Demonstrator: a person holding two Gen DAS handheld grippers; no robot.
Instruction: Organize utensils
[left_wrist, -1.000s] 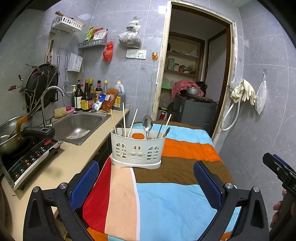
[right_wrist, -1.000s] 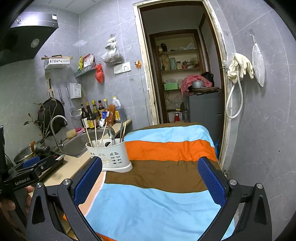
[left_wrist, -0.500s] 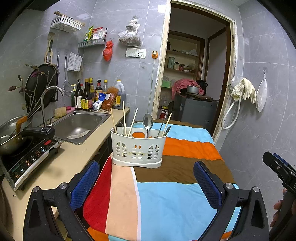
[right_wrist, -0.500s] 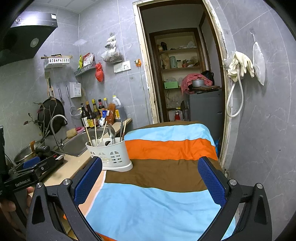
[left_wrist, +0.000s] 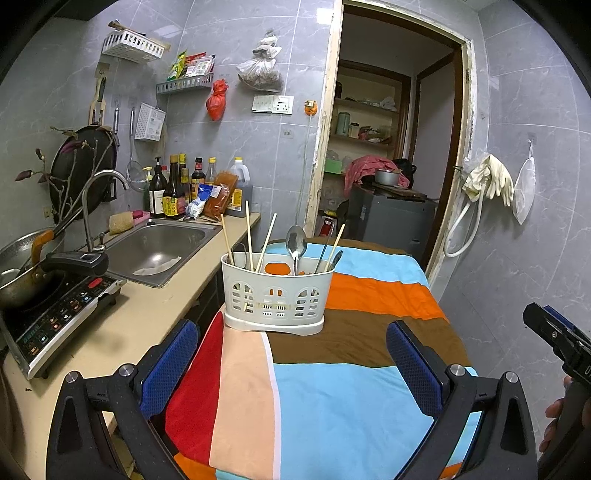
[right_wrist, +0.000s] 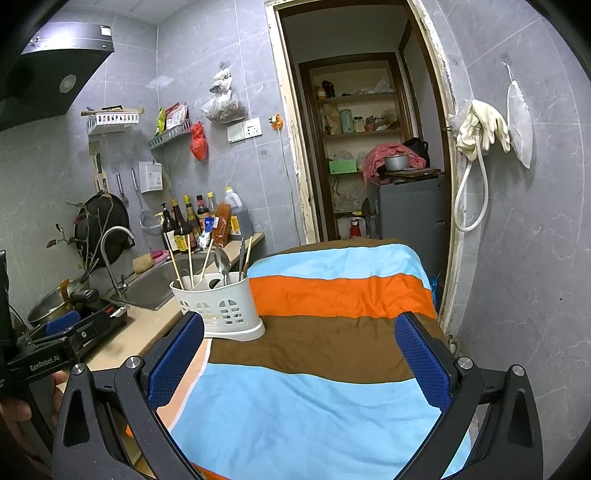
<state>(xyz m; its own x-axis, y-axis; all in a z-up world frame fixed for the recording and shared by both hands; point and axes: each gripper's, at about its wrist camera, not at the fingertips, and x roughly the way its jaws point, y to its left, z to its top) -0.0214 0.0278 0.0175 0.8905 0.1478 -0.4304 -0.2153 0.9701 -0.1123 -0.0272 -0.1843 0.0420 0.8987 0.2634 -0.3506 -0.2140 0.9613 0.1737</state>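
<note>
My left tongs (left_wrist: 291, 365) are spread wide with nothing between the blue pads (left_wrist: 168, 367). My right tongs (right_wrist: 299, 358) are spread wide too, and they grip nothing.

The white utensil holder (left_wrist: 275, 291) stands upright on the striped cloth (left_wrist: 332, 387), at the cloth's left edge, just beside the beige counter (left_wrist: 110, 339). Its long side runs left to right across my left view. It has little arch-shaped holes in its wall.

Inside the holder, everything stands on end and points up. Three wooden chopsticks (left_wrist: 249, 236) stick out of the left part. They lean a bit, one to the left and one to the right. A metal spoon (left_wrist: 296, 243) stands near the middle with its bowl on top. To the right of the spoon there is one more chopstick (left_wrist: 337, 242) and a dark thin utensil, both tilted to the right. I cannot tell what the dark one is. Something orange shows inside the holder behind the spoon.

Left of the holder, past the counter edge, sits the steel sink (left_wrist: 159, 251).
</note>
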